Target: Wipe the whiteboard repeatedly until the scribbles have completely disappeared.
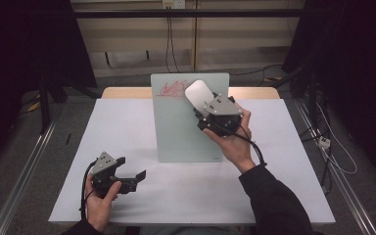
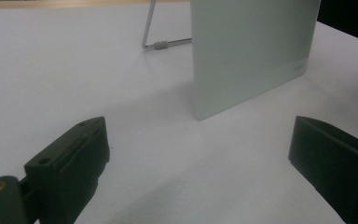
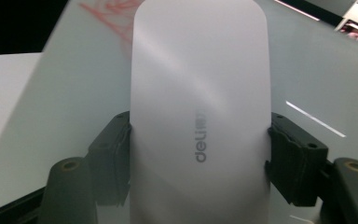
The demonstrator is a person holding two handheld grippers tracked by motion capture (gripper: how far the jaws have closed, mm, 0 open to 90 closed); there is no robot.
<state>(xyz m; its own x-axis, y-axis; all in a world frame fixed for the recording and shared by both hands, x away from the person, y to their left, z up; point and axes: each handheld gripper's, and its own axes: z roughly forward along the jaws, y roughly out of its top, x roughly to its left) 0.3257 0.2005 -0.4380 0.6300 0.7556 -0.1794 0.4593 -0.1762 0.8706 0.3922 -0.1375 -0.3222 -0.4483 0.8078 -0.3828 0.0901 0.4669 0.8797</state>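
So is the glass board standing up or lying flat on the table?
Standing up, leaning back. The board rests on its bottom edge, propped by a metal stand behind it, on the white table.

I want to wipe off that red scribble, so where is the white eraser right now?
The white eraser is clamped in the right gripper, pressed against the upper right of the glass board, just beside the red scribble.

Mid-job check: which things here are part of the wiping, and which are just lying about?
In the job:
white eraser, clamped in right gripper
glass board with red scribble

Idle:
left gripper, open over the white table
floor cables
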